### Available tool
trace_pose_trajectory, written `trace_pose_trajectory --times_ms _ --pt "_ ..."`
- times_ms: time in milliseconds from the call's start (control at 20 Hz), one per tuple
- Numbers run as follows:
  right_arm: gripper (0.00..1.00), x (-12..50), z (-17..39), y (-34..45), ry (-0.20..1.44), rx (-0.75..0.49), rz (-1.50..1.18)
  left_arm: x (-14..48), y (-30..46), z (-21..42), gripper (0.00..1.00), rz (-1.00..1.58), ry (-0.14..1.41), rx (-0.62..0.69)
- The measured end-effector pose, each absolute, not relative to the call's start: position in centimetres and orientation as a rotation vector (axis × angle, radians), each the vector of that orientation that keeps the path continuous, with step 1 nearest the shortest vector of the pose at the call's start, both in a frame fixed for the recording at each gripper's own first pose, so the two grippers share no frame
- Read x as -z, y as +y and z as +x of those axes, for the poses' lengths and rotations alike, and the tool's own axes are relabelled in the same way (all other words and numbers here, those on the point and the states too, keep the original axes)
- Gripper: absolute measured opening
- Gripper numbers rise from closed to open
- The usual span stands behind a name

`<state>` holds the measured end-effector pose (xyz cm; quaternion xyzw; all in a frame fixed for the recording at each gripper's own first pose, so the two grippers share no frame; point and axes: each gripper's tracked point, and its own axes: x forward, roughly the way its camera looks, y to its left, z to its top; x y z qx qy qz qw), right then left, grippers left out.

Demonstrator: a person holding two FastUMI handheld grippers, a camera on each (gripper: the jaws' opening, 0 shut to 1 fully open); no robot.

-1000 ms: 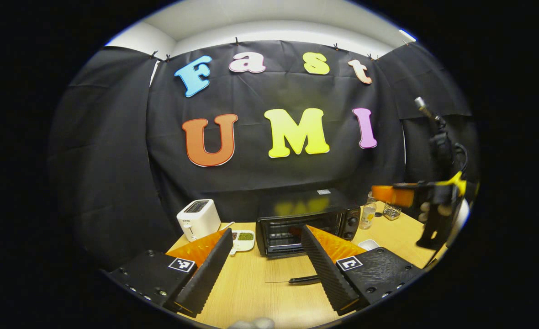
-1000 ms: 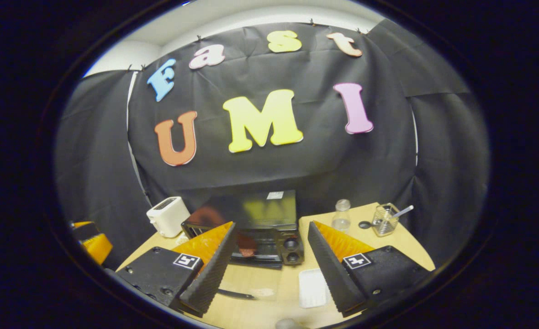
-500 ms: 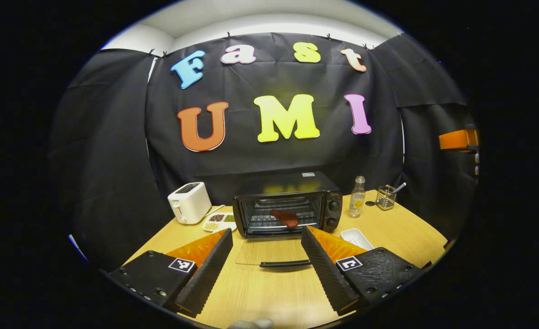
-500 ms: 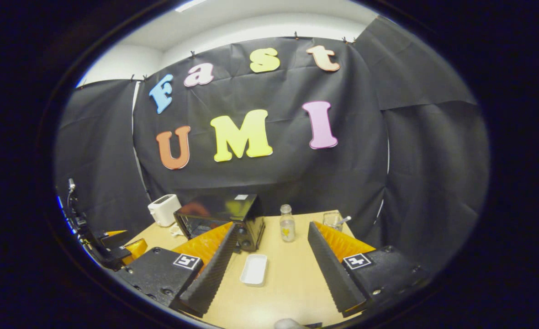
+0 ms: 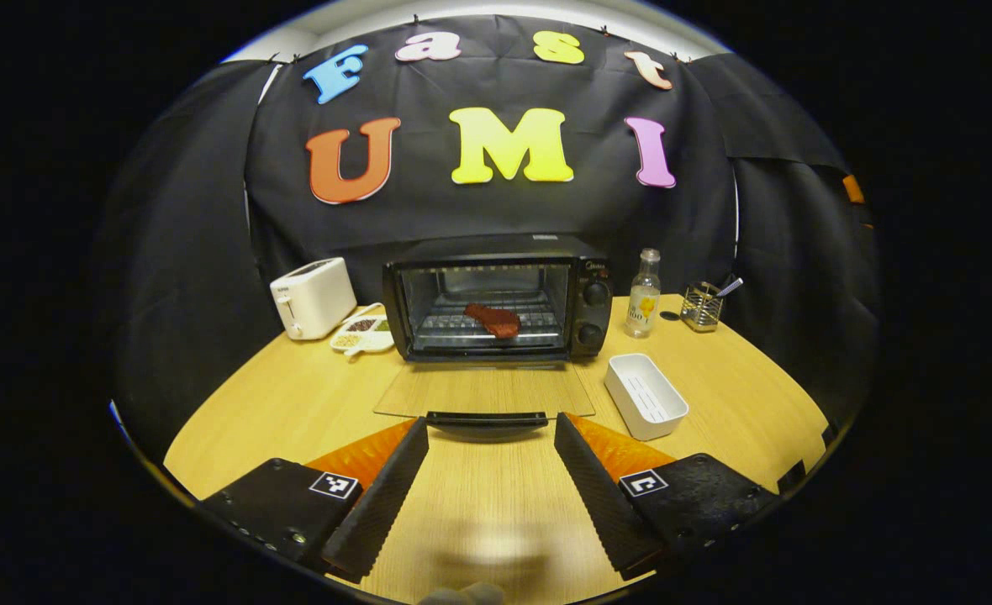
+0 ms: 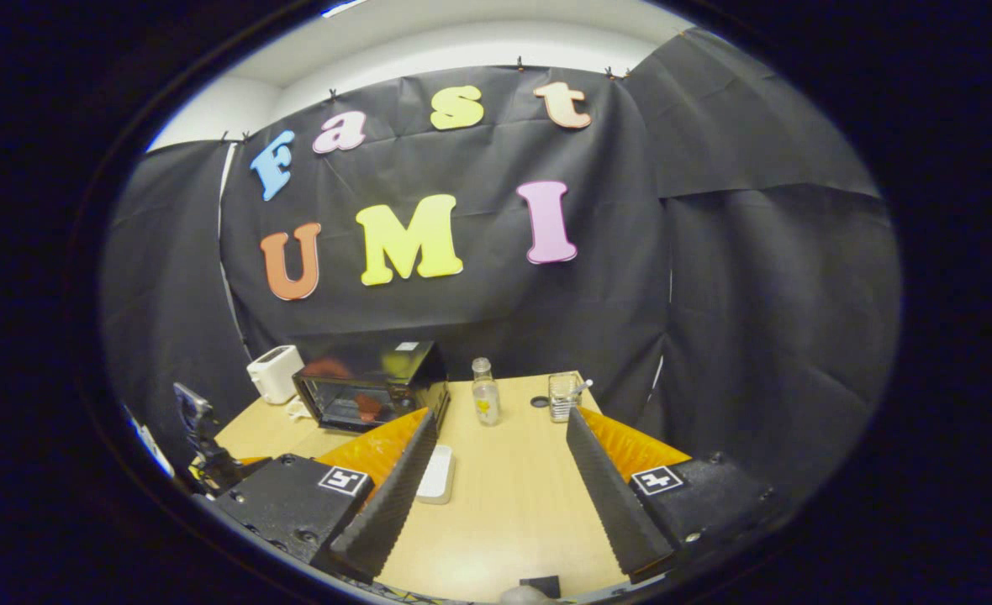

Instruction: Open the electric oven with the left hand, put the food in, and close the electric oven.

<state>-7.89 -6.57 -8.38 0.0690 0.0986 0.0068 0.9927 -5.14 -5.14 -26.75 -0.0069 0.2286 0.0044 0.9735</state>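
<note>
An electric oven is standing at the far side of a wooden desk, its glass door lying flat toward the near edge and a reddish piece of meat resting on the wire rack inside. The left gripper is hovering just near of the door's black handle, spread wide and grasping nothing. The right gripper is hanging to the right, likewise released and empty, above bare desk beside a white tray. The door looks stiff and hinged at its far edge, the glass smooth and breakable; the handle bar is judged the safest place to take hold for lifting it closed.
</note>
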Motion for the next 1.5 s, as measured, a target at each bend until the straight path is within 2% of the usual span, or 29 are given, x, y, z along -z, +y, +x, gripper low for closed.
trace_pose_trajectory --times_ms 300,350,600,650,700,750,850,1050,1150,1200,1250,1500 --pt "0.96 6.9 -8.5 -5.4 0.191 0.106 0.091 34.3 -4.8 -1.7 0.97 -0.011 0.57 0.013" --pt "0.99 7.0 -8.7 -5.3 0.197 0.122 0.082 35.0 -5.0 -1.3 0.97 -0.003 0.574 0.027" --pt "0.99 7.0 -9.9 -5.5 0.215 0.203 0.08 38.0 -5.4 0.3 0.97 0.019 0.622 0.052" --pt "0.96 7.0 -10.1 -5.7 0.217 0.218 0.075 38.5 -5.4 0.5 0.97 0.018 0.634 0.051" --pt "0.99 6.9 -10.3 -5.9 0.215 0.227 0.07 38.9 -5.4 0.7 0.97 0.019 0.642 0.05" --pt "0.96 6.9 -10.5 -6.1 0.215 0.239 0.068 39.1 -5.2 1.1 0.97 0.024 0.647 0.045" --pt "0.99 6.7 -10.7 -6.2 0.213 0.245 0.084 39.2 -5.1 1.8 0.97 0.024 0.642 0.039" --pt "0.99 7.1 -10.6 -6.2 0.211 0.249 0.117 39.1 -4.8 1.7 0.97 0.003 0.659 0.03" --pt "0.96 7.0 -10.4 -5.9 0.206 0.243 0.117 38.5 -4.7 1.9 0.97 0.006 0.649 0.04" --pt "0.99 6.8 -10.3 -5.8 0.203 0.24 0.118 38.2 -4.7 1.9 0.97 -0.003 0.647 0.042" --pt "0.96 6.7 -10.2 -5.7 0.199 0.236 0.12 37.7 -4.8 1.9 0.97 -0.012 0.644 0.044" --pt "0.99 6.5 -9.7 -5.3 0.194 0.222 0.125 35.4 -4.7 2.8 0.98 -0.013 0.605 0.043"
